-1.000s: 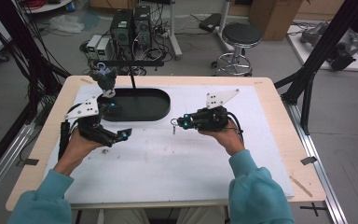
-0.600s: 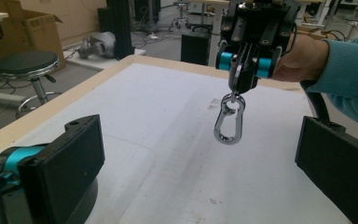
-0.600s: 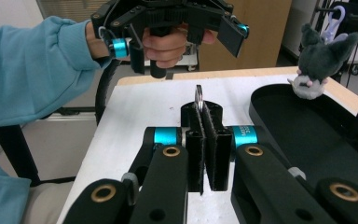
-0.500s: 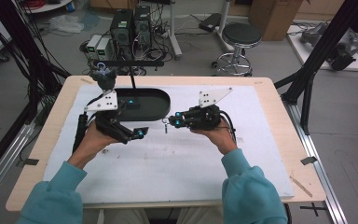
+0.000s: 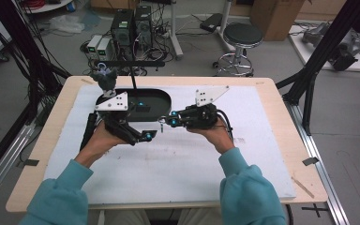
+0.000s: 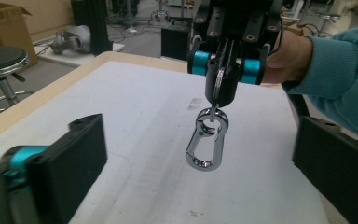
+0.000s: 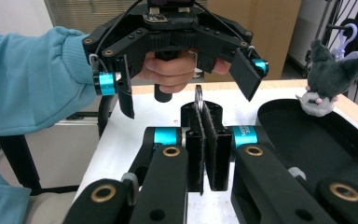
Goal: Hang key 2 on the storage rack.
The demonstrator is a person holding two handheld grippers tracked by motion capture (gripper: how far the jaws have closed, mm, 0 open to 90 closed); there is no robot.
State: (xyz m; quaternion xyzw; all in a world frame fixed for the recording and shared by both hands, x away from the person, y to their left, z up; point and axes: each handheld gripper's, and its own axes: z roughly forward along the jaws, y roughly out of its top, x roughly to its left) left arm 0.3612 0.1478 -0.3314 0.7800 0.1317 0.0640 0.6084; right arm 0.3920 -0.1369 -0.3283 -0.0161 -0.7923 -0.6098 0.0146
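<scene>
As the grippers are brought together at frame centre, the carabiner (image 6: 207,144) hangs from a ring clamped in the right gripper (image 5: 161,123); the left gripper (image 5: 152,136), jaws apart, is lined up to take it.

left gripper (image 5: 151,136): jaws spread wide, pointing at the right gripper
right gripper (image 5: 165,121): jaws pressed together, pointing left
forearms: both enter from the near edge, grippers close together mid-surface
</scene>
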